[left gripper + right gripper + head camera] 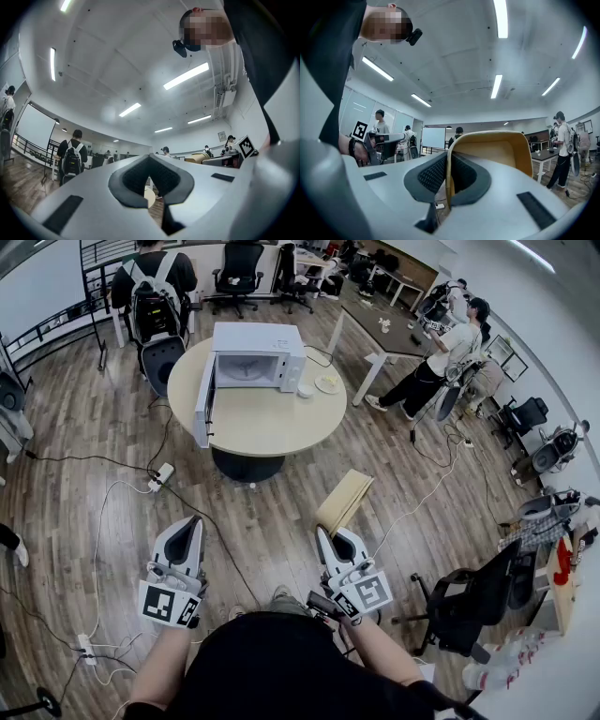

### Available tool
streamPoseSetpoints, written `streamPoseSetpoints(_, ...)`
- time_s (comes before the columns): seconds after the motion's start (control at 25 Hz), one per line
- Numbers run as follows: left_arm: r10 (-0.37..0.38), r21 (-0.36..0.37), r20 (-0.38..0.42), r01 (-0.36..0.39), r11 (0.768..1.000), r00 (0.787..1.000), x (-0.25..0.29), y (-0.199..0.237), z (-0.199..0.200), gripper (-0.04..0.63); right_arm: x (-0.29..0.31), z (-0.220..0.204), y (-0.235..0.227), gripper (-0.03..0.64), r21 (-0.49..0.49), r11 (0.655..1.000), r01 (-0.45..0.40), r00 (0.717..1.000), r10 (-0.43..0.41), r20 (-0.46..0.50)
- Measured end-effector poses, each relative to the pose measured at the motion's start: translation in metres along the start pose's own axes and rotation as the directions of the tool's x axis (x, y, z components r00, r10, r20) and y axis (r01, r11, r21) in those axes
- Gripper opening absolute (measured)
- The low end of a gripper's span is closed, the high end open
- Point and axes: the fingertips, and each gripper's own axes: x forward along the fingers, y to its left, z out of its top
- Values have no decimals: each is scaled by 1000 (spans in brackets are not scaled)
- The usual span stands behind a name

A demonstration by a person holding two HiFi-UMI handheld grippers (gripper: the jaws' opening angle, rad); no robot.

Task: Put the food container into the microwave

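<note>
Bright, even light over the round table (272, 423), coming from long ceiling strips (500, 18). No hard shadows, just a dark patch under the table top at its base. Faint sheen on the wood floor (84, 474) left of the table. Strips blow out white in both gripper views. Heavy fisheye bend and black corners there. The food container (501, 154), close to the lens, reads soft.

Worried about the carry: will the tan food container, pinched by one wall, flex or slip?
Probably light: the right tongs carry the food container by one wall alone. That wall looks thin enough to flex. Its smooth surface might slip, though textured pads grip it.
</note>
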Motion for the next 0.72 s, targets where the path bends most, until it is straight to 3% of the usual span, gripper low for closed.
streamPoseSetpoints(0.72,-6,-32,8,6,999,1000,-13,8,-2,18,-1,1,22,28,28,999,-29,1000,29,2)
